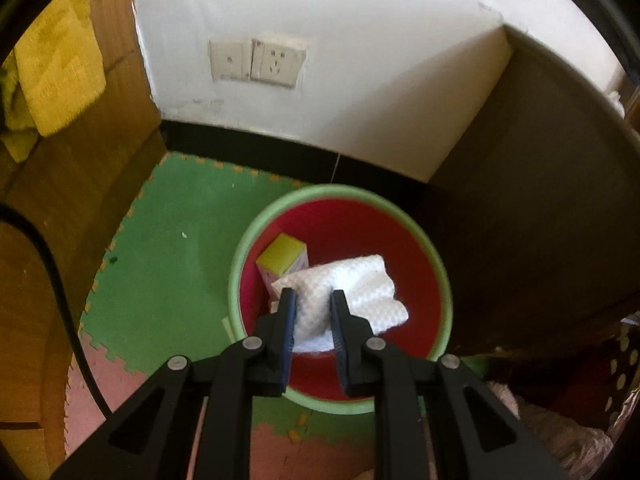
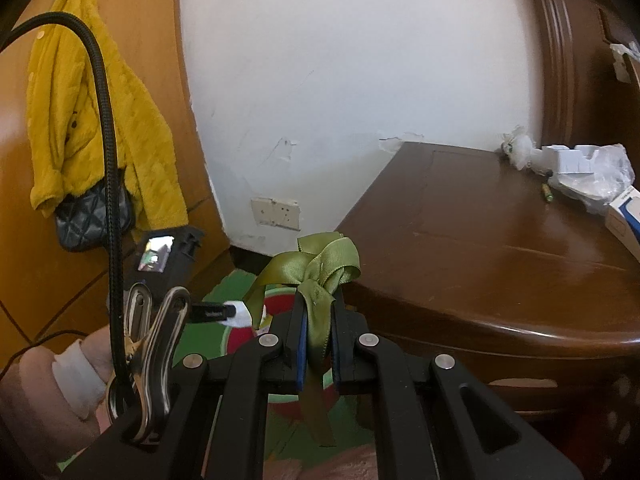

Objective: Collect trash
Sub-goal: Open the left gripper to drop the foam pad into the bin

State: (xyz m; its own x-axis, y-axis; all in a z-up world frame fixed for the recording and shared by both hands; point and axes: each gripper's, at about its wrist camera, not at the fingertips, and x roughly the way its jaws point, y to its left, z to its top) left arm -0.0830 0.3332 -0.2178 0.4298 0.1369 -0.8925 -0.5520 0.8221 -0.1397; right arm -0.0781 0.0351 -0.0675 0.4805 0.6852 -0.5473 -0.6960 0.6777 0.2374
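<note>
Green foam mats (image 1: 168, 240) cover the floor by a white wall, where a red bin (image 1: 436, 280) already holds a small box (image 1: 282, 256). Directly above it, the left gripper (image 1: 312, 300) is clamped on a paper towel (image 1: 360, 288); the right gripper (image 2: 319, 312) pinches a green ribbon (image 2: 320, 264) beside the cabinet (image 2: 480, 240). Released off-centre, the light towel could drift onto the mat; the ribbon's tail may snag the fingers. More litter (image 2: 580, 168) waits on the cabinet.
</note>
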